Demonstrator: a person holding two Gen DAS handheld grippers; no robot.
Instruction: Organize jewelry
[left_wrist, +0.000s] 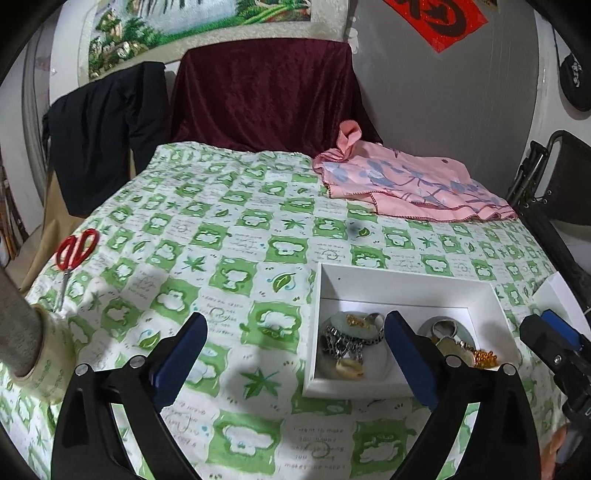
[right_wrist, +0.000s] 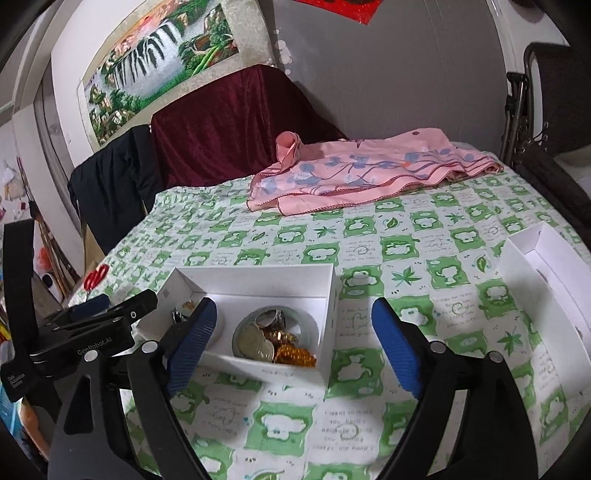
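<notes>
Green-checked tabletop (left_wrist: 229, 229) carries the white box (left_wrist: 402, 291) of jewelry (left_wrist: 347, 339); both claws, left claw (left_wrist: 295, 354) and right claw (right_wrist: 291, 343), gape empty beside it and could nudge it, spilling pieces.

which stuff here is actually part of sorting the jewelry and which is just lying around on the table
Part of the job:
- white box holding the jewelry
- jewelry pile in it: bangle, shell, gold pieces
- second white box, off to the right
- left gripper and right gripper, both open, holding nothing

Just lying about:
- red scissors
- pink floral cloth
- dark garment
- maroon cloth
</notes>
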